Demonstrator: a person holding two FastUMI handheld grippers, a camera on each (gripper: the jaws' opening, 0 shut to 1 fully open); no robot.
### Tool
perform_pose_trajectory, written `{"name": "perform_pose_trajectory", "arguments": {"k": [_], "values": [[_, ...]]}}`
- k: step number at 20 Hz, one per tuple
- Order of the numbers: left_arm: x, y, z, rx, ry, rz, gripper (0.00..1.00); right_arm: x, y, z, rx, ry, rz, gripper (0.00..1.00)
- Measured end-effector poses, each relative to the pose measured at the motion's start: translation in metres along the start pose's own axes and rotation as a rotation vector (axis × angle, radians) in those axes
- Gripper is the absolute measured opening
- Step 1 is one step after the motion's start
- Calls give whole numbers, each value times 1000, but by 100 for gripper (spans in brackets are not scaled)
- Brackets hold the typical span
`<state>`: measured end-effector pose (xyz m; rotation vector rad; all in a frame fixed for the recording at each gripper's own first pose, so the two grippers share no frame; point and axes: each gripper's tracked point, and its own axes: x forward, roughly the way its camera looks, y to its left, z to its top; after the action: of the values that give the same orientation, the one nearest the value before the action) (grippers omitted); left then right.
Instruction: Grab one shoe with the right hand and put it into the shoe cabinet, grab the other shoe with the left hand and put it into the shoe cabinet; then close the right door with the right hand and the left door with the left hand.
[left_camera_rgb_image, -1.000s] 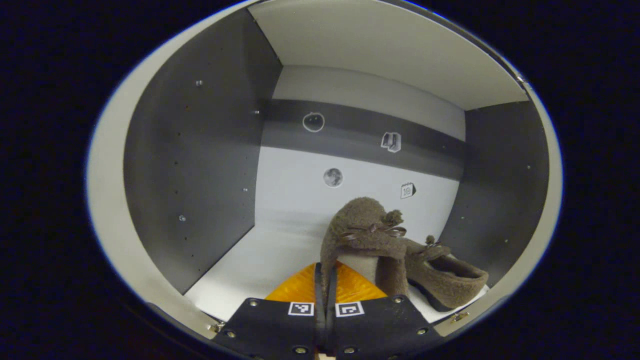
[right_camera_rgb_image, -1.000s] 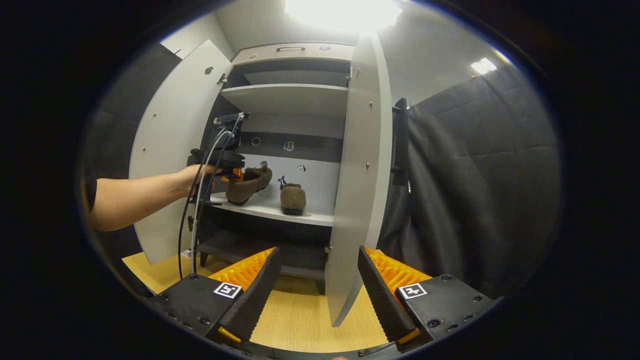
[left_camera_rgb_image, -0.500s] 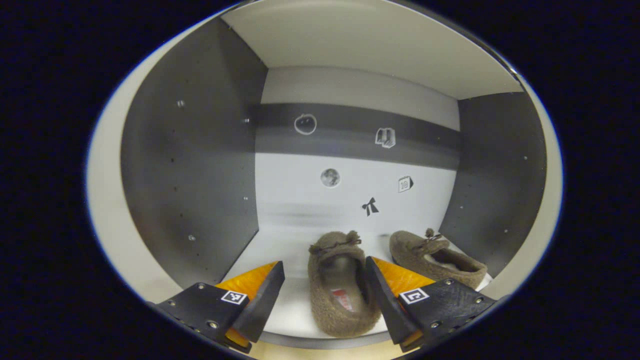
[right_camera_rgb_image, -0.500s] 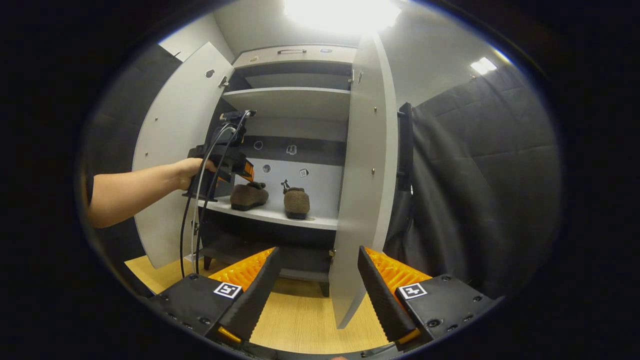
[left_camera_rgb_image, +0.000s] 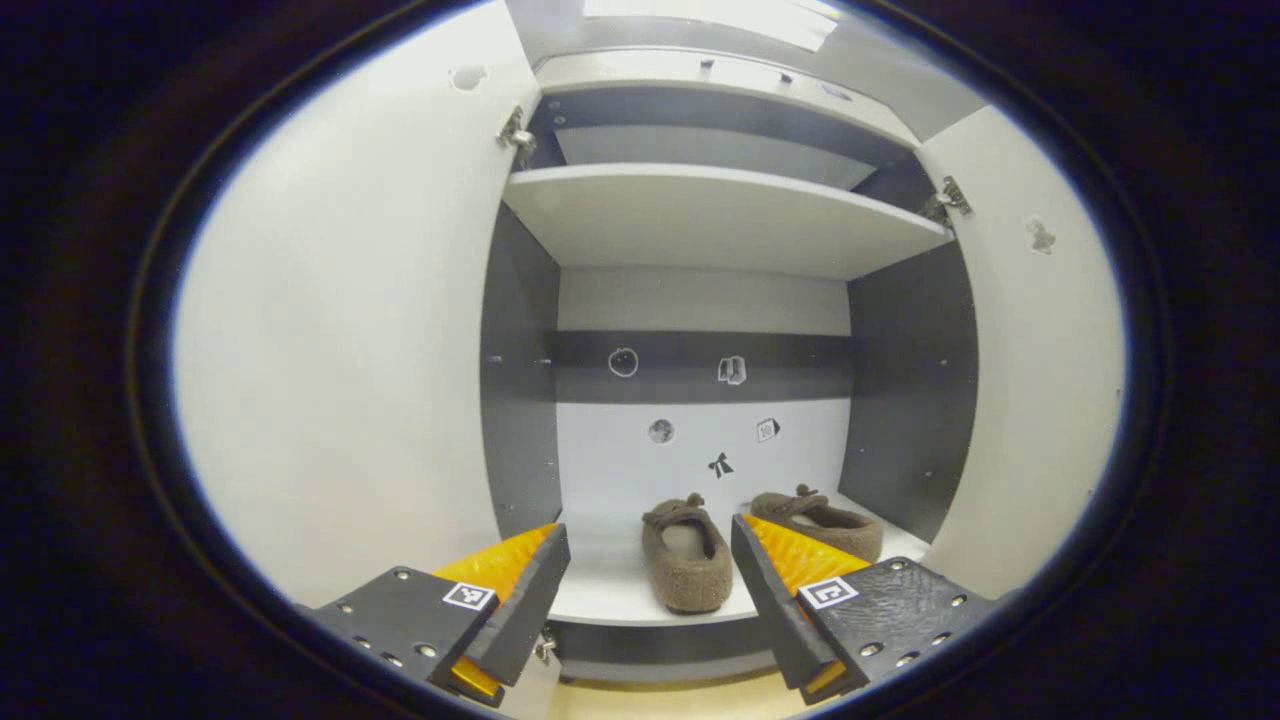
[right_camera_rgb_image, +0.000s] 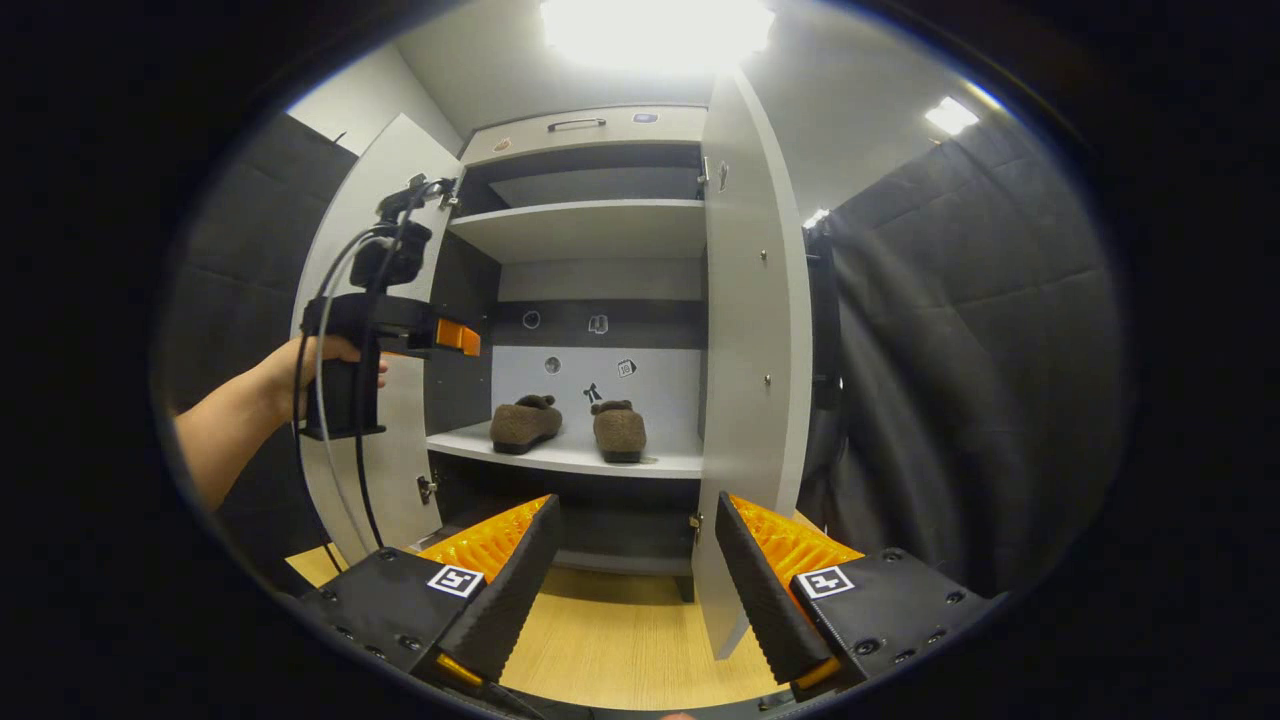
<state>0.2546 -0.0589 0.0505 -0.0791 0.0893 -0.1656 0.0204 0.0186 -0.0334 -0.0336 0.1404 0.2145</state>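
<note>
Both shoes sat on the middle shelf (right_camera_rgb_image: 570, 455) of the shoe cabinet (right_camera_rgb_image: 590, 125), side by side, not touching: left shoe (left_camera_rgb_image: 688, 555) toes toward the back, right shoe (left_camera_rgb_image: 820, 520) angled by the right wall. Left tongs (left_camera_rgb_image: 648, 585) were apart and empty, outside the cabinet front; right tongs (right_camera_rgb_image: 630, 570) were also apart and empty, low and just in front of the right door (right_camera_rgb_image: 745, 330).

Both doors stood wide open, so closing looked like what was left.

Risks, as judged:
- Left shoe's heel lay near the shelf's front lip; a door swung hard could clip it or nudge it off.
- Right door seen nearly edge-on from the right tongs, so a push could slip off the edge.
- Left door (left_camera_rgb_image: 350, 350) was v. close to the left tongs and its cable (right_camera_rgb_image: 335, 300); cable could snag btw door and frame.
- Wrong order: left door shut first might block the right.
</note>
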Motion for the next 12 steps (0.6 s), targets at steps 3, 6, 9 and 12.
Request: {"name": "perform_pose_trajectory", "arguments": {"k": [3,6,9,12], "values": [[-32,0,-4,-2,-16,-6,99,-2,6,10,17,-12,13,98],[-59,0,-5,5,-32,-20,99,-3,11,18,23,-23,25,97],[-94,4,-12,22,-38,-17,99,-4,15,25,32,-31,39,97],[-120,11,-21,9,-33,-8,99,-5,20,28,41,-31,58,97]]}}
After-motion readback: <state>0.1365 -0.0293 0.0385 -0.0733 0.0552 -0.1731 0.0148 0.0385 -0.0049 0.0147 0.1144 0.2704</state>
